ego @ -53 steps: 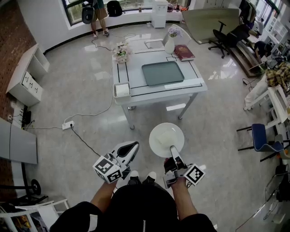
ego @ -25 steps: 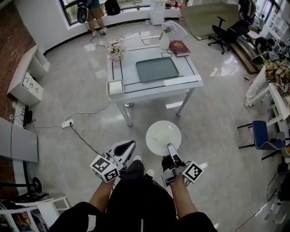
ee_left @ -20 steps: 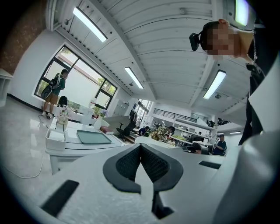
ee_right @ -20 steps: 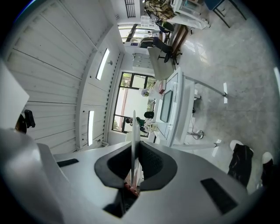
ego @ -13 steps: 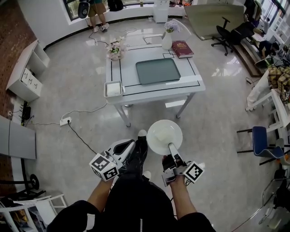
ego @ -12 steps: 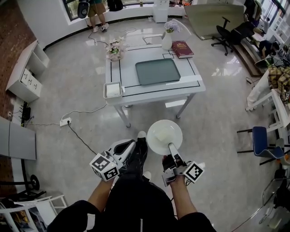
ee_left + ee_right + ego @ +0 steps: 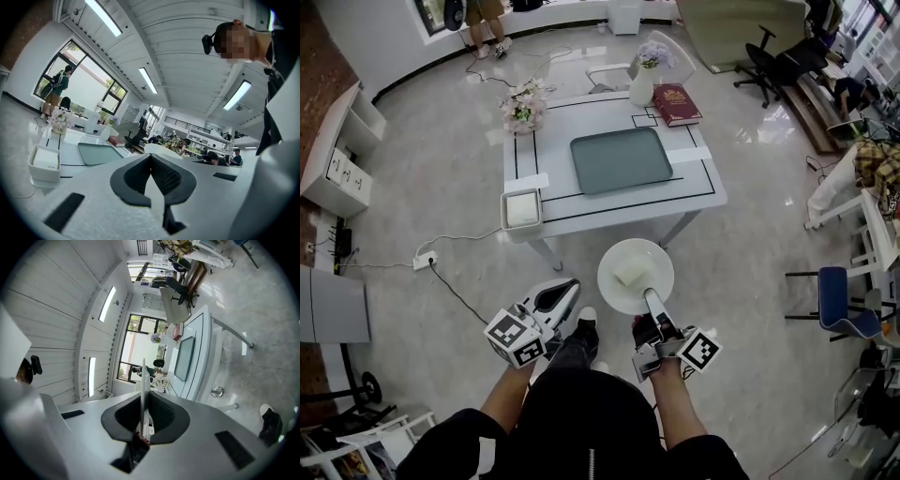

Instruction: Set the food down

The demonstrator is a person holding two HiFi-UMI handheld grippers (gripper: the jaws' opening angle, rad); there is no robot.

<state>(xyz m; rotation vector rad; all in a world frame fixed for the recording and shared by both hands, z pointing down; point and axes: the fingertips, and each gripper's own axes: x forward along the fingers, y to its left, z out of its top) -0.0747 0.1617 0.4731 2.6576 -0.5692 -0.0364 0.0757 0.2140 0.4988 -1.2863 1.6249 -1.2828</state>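
A round white plate (image 7: 617, 255) is held level above the floor, clamped at its near rim by the right gripper (image 7: 649, 298). A pale, blocky piece of food (image 7: 627, 274) is seen resting near its middle

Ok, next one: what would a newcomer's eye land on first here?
The white plate with a pale block of food, pinched at its rim by the right claw, hangs over the floor just short of the white table. On that table lies a grey-green tray, with a red book beyond it.
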